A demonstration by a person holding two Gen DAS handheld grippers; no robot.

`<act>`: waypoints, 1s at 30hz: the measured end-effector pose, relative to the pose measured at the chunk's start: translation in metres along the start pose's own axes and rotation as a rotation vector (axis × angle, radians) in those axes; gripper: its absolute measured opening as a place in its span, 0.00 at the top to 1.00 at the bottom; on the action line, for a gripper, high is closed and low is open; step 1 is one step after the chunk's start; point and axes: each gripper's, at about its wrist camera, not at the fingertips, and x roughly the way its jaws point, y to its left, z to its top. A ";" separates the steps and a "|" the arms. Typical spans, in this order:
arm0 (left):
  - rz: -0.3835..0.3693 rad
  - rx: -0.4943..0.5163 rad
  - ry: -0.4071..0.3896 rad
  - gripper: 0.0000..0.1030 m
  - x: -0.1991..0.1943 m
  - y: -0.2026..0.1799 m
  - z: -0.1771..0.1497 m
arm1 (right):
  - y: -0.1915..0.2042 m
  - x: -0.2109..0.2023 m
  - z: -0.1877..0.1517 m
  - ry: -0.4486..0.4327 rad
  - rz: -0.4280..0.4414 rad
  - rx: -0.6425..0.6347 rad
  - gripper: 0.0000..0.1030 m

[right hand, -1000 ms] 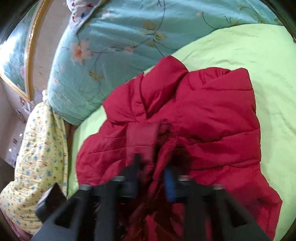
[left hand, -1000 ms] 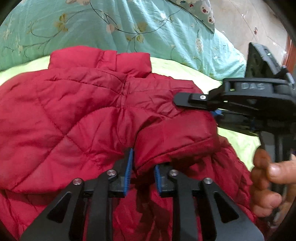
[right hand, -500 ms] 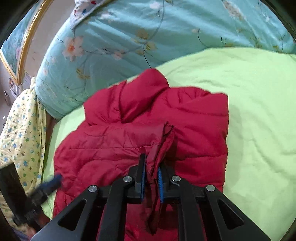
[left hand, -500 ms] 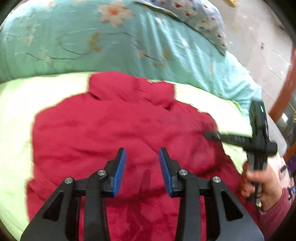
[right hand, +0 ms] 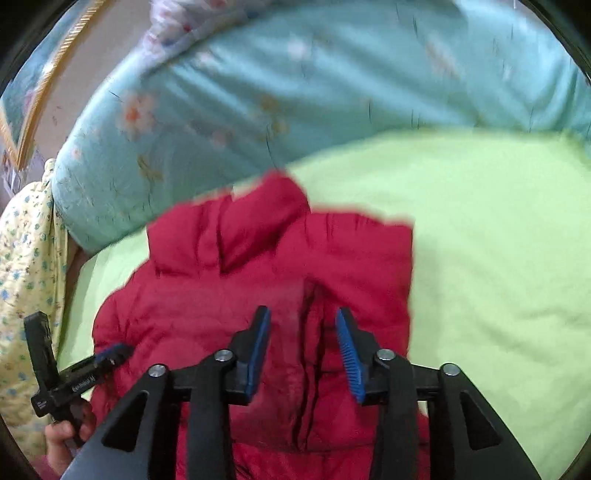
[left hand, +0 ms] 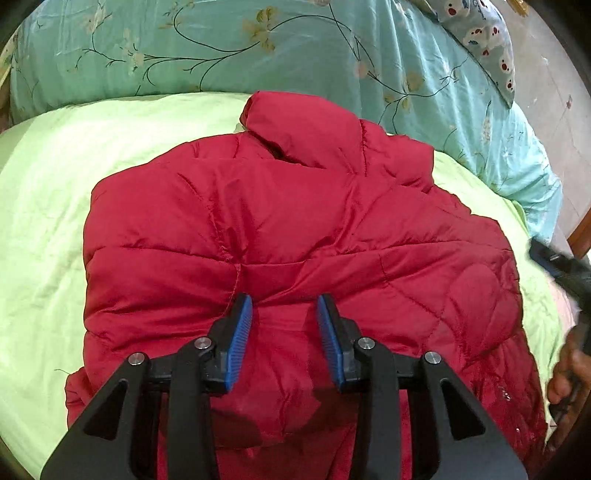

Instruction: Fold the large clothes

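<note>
A red quilted puffer jacket [left hand: 295,236] lies on the light green bed sheet [left hand: 48,206], collar toward the far side and both sleeves folded in over its body. My left gripper [left hand: 284,306] is open and empty, hovering just above the jacket's middle. My right gripper [right hand: 303,317] is open and empty too, above the jacket [right hand: 280,273] near the folded sleeve edge. The left gripper shows at the lower left of the right wrist view [right hand: 110,352]. Part of the right gripper shows at the right edge of the left wrist view [left hand: 561,266].
A teal floral duvet [left hand: 258,48] is heaped along the far side of the bed. A patterned pillow [left hand: 480,33] lies at the far right. A yellow flowered cloth [right hand: 22,280] hangs at the left. Green sheet [right hand: 498,236] spreads right of the jacket.
The left gripper let go of the sleeve cuff, then the right gripper opened and released its fold. Both pulled back from the jacket, and the sleeves now lie folded on it.
</note>
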 end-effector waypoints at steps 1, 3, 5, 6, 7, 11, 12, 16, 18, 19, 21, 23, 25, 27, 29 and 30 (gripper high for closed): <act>0.007 0.002 -0.002 0.66 0.001 -0.001 -0.001 | 0.010 -0.010 0.000 -0.039 0.003 -0.031 0.51; 0.013 0.008 -0.003 0.66 0.001 -0.001 -0.002 | 0.027 -0.013 0.000 -0.047 0.027 -0.080 0.48; 0.013 0.011 -0.004 0.66 0.001 0.000 -0.002 | 0.043 0.000 -0.004 0.005 0.069 -0.130 0.48; 0.012 0.012 -0.003 0.66 0.001 0.000 -0.002 | 0.051 0.010 -0.008 0.040 0.079 -0.154 0.48; 0.011 0.012 -0.003 0.66 0.001 0.000 -0.002 | 0.056 0.020 -0.011 0.066 0.074 -0.174 0.49; 0.011 0.022 -0.006 0.66 0.001 0.000 -0.003 | 0.052 0.061 -0.027 0.173 0.024 -0.176 0.49; 0.011 0.027 -0.006 0.66 0.001 0.000 -0.003 | 0.048 0.067 -0.030 0.182 0.017 -0.166 0.49; 0.004 0.034 -0.010 0.66 -0.006 -0.001 -0.005 | 0.032 0.081 -0.033 0.210 0.025 -0.123 0.51; -0.002 0.034 -0.011 0.66 -0.015 -0.001 -0.006 | 0.031 0.084 -0.032 0.219 0.024 -0.119 0.51; -0.006 0.035 -0.019 0.66 -0.021 -0.001 -0.007 | 0.030 0.085 -0.033 0.221 0.022 -0.120 0.51; -0.010 0.038 -0.039 0.66 -0.030 0.000 -0.008 | 0.029 0.084 -0.033 0.218 0.018 -0.117 0.51; -0.009 0.032 -0.043 0.66 -0.033 0.003 -0.007 | 0.028 0.084 -0.034 0.215 0.021 -0.111 0.51; -0.012 0.020 -0.016 0.66 -0.025 0.009 -0.008 | 0.029 0.085 -0.035 0.211 0.021 -0.110 0.51; -0.028 -0.001 0.024 0.66 -0.011 0.016 -0.010 | 0.030 0.085 -0.036 0.211 0.022 -0.114 0.51; -0.035 -0.006 0.028 0.66 -0.007 0.018 -0.011 | 0.030 0.085 -0.035 0.223 0.029 -0.114 0.50; -0.034 -0.007 0.030 0.66 -0.006 0.019 -0.011 | 0.030 0.084 -0.034 0.230 0.032 -0.111 0.50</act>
